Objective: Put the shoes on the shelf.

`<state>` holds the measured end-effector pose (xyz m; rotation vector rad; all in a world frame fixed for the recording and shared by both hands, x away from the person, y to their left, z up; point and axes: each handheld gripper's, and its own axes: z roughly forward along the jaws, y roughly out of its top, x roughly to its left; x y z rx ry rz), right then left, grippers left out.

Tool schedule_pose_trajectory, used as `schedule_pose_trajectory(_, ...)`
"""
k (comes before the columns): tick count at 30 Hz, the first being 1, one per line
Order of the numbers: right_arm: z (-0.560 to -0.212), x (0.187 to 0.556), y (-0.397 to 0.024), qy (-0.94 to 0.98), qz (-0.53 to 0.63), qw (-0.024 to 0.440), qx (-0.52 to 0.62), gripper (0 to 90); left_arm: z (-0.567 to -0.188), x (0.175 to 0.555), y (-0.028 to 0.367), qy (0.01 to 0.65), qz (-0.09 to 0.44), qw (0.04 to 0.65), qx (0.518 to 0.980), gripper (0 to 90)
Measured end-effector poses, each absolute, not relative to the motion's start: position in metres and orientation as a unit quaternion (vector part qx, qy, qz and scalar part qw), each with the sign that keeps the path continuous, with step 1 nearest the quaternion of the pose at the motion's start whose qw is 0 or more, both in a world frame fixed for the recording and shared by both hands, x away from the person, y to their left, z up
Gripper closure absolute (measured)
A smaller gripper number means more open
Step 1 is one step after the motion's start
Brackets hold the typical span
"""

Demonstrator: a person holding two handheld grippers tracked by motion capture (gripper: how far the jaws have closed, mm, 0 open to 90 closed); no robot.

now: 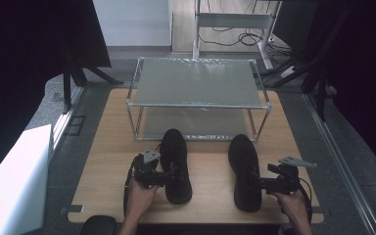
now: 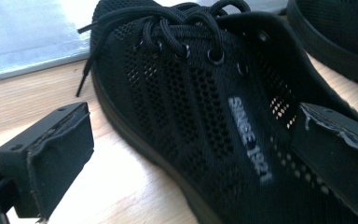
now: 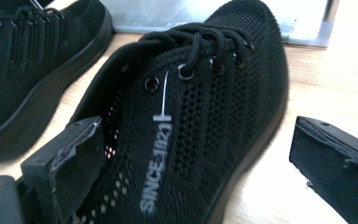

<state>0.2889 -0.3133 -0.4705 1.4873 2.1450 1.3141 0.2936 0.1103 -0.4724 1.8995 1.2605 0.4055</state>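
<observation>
Each gripper's jaws stand open astride a shoe's side wall: left gripper [image 1: 174, 175], right gripper [image 1: 255, 182].

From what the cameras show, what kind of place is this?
Probably a lab or recording workspace: a wooden table holding a metal rack, dark screens at both sides, and loose cables on the floor behind.

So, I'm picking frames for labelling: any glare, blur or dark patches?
High view: dim, soft, black corners, both shoes featureless. Left gripper view: window glare top left, near claw blurred. Right gripper view: blown-out rack top right, mesh sharp.
</observation>
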Motion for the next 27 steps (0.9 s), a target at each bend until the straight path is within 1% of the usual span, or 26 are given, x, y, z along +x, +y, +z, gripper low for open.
schedule_pose_trajectory(4,-0.479,0.303,-0.304,0.742,0.416,0.111,0.513,7.1,-0.479,0.305,0.105,0.506,0.156,0.388,0.755,0.0)
schedule_pose_trajectory(8,-0.485,0.307,-0.298,0.747,0.404,0.117,0.515,10.3,-0.485,0.312,0.099,0.509,0.152,0.376,0.759,0.0)
schedule_pose_trajectory(9,-0.488,0.309,-0.294,0.750,0.396,0.128,0.514,14.4,-0.488,0.316,0.097,0.512,0.152,0.370,0.760,0.0)
schedule_pose_trajectory(12,-0.491,0.313,-0.286,0.751,0.380,0.154,0.517,16.5,-0.490,0.320,0.095,0.514,0.154,0.362,0.762,0.0)
schedule_pose_trajectory(13,-0.491,0.313,-0.286,0.751,0.380,0.154,0.517,16.5,-0.491,0.321,0.096,0.515,0.155,0.360,0.762,0.0)
schedule_pose_trajectory(14,-0.491,0.314,-0.284,0.751,0.371,0.170,0.519,22.6,-0.492,0.322,0.097,0.516,0.157,0.361,0.761,1.7)
schedule_pose_trajectory(15,-0.491,0.314,-0.284,0.751,0.371,0.170,0.519,22.6,-0.492,0.322,0.097,0.516,0.157,0.361,0.761,5.7)
schedule_pose_trajectory(16,-0.493,0.315,-0.284,0.749,0.362,0.187,0.522,29.4,-0.492,0.321,0.099,0.510,0.153,0.373,0.760,13.6)
schedule_pose_trajectory(17,-0.493,0.315,-0.284,0.749,0.362,0.187,0.522,29.4,-0.492,0.321,0.099,0.510,0.153,0.373,0.760,21.4)
schedule_pose_trajectory(18,-0.493,0.315,-0.285,0.747,0.359,0.199,0.523,36.9,-0.491,0.319,0.099,0.507,0.166,0.368,0.762,24.3)
schedule_pose_trajectory(19,-0.493,0.315,-0.285,0.747,0.359,0.199,0.523,36.9,-0.491,0.319,0.099,0.507,0.166,0.368,0.762,30.4)
schedule_pose_trajectory(20,-0.493,0.315,-0.286,0.744,0.357,0.204,0.527,42.4,-0.490,0.318,0.101,0.504,0.175,0.368,0.762,30.4)
schedule_pose_trajectory(21,-0.493,0.314,-0.287,0.742,0.355,0.213,0.528,48.6,-0.490,0.317,0.104,0.503,0.177,0.370,0.761,37.8)
schedule_pose_trajectory(22,-0.491,0.313,-0.287,0.742,0.346,0.232,0.526,58.6,-0.490,0.318,0.110,0.505,0.172,0.376,0.758,46.6)
schedule_pose_trajectory(23,-0.491,0.313,-0.287,0.742,0.346,0.232,0.526,58.6,-0.490,0.318,0.110,0.505,0.172,0.376,0.758,51.3)
schedule_pose_trajectory(24,-0.489,0.310,-0.286,0.739,0.346,0.248,0.522,67.5,-0.489,0.317,0.111,0.504,0.172,0.378,0.757,55.8)
schedule_pose_trajectory(25,-0.489,0.310,-0.286,0.739,0.346,0.248,0.522,67.5,-0.489,0.317,0.114,0.505,0.172,0.379,0.756,55.8)
schedule_pose_trajectory(27,-0.488,0.309,-0.287,0.735,0.349,0.254,0.523,72.4,-0.488,0.314,0.118,0.506,0.178,0.379,0.755,65.9)
